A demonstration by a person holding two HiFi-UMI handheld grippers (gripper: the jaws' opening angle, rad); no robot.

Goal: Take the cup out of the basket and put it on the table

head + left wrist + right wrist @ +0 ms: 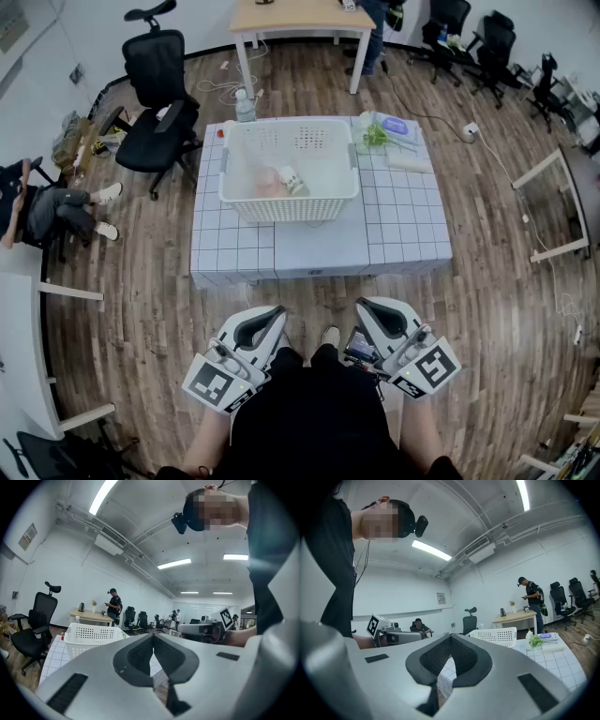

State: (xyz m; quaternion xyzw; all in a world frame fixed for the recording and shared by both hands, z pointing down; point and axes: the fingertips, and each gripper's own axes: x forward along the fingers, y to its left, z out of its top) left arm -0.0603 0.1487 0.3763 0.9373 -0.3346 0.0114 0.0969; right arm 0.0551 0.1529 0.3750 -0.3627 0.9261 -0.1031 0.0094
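- An open-plan office that also serves as a test lab — wood-plank floor (487,309), plain white walls.
- Black swivel office chairs (155,103) stand about, with more clustered at the far right.
- A light wooden desk (300,17) stands by the far wall with a standing person (114,605) beside it; a seated person (56,206) is at the left edge.
- Long strip lights (174,564) and a ceiling air-conditioning unit (110,543) hang overhead.
- A low tiled table (403,234) occupies the open floor, with loose cables (225,89) behind it.
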